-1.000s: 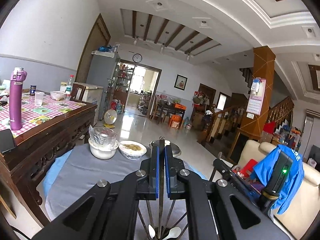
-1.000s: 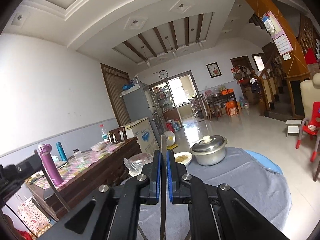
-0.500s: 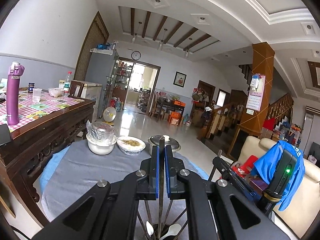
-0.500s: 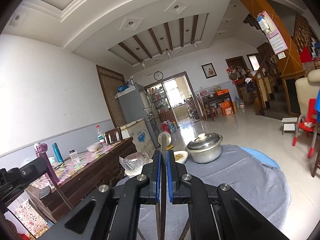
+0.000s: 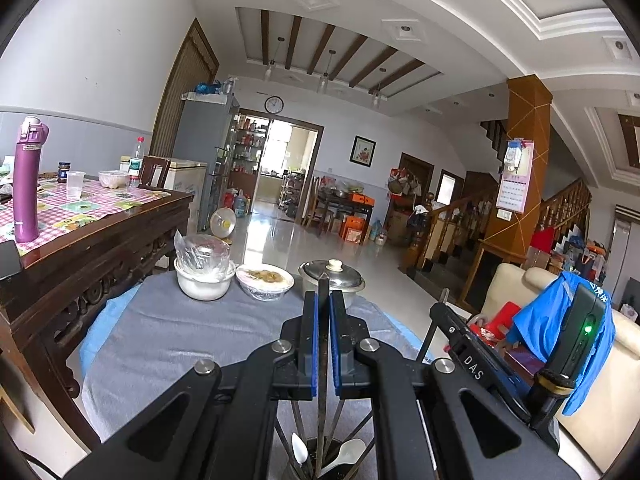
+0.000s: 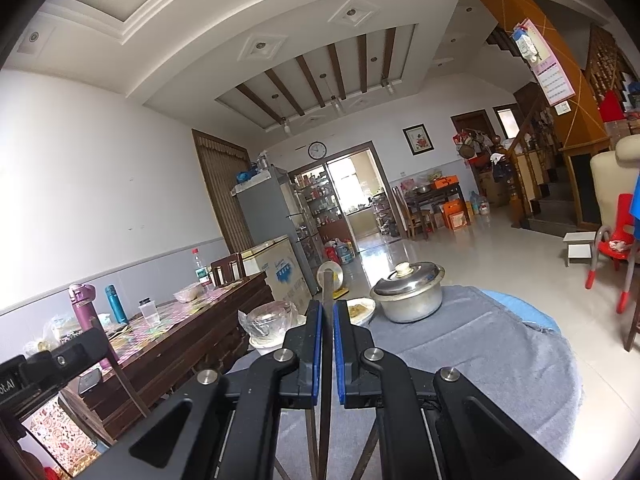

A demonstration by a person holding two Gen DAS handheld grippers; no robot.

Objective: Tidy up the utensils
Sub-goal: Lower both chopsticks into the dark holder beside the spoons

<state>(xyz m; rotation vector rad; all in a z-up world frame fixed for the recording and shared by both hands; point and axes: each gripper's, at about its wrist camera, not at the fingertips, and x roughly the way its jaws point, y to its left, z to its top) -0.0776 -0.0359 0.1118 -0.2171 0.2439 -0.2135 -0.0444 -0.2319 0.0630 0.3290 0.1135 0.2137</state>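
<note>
The left claw [image 5: 323,344] is clamped on a dark chopstick [image 5: 322,392] that stands upright at centre frame, its lower end reaching into the utensil cup [image 5: 316,468] at the bottom edge, among white spoons [image 5: 347,451]. The right claw [image 6: 327,350] pinches a second chopstick [image 6: 327,308] upright at centre frame, above the grey-clothed tabletop [image 6: 480,360]. To seat them well, each stick should probably stay vertical, slide straight down between the spoons, and be freed only once it rests inside.

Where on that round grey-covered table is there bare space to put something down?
The grey cloth lies bare between the dishes and the fingers. The far edge is crowded: white bowl, food plate, lidded pot. In the right view, cloth right of the pot is bare.
</note>
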